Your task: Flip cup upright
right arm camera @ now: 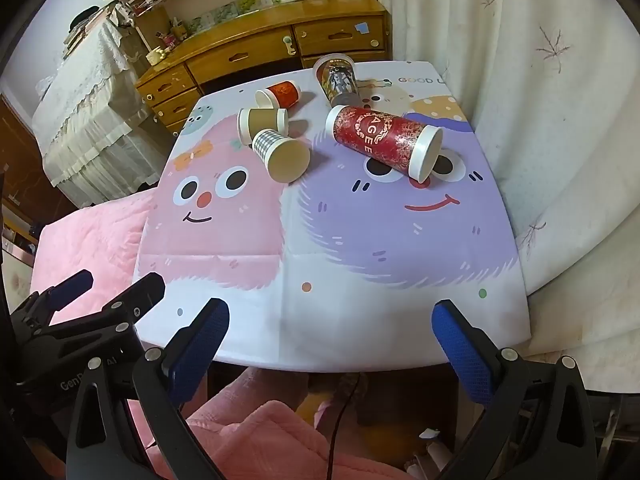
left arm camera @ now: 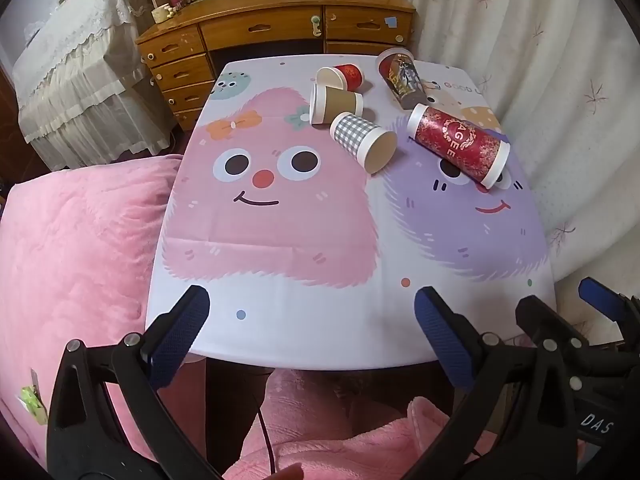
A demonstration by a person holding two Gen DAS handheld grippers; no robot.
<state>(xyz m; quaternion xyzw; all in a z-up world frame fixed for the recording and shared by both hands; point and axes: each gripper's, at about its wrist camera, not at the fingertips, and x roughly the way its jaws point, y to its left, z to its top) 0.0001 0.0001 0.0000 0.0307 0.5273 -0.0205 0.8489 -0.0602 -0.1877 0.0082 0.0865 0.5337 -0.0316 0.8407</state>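
Desk (left arm camera: 280, 320): five cups (left arm camera: 362, 142) lie toppled, none righted.
Grippers: my left gripper (left arm camera: 312, 332) and right gripper (right arm camera: 332, 340) gape empty, well short.

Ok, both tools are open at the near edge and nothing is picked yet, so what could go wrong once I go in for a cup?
1. The checked cup lies against the brown cup; closing on one may nudge the other, and a cup on its side can roll.
2. The tall red cup lies toward the table's right edge; a push might roll it off.
3. The left tool and right tool sit close together, so they could collide.
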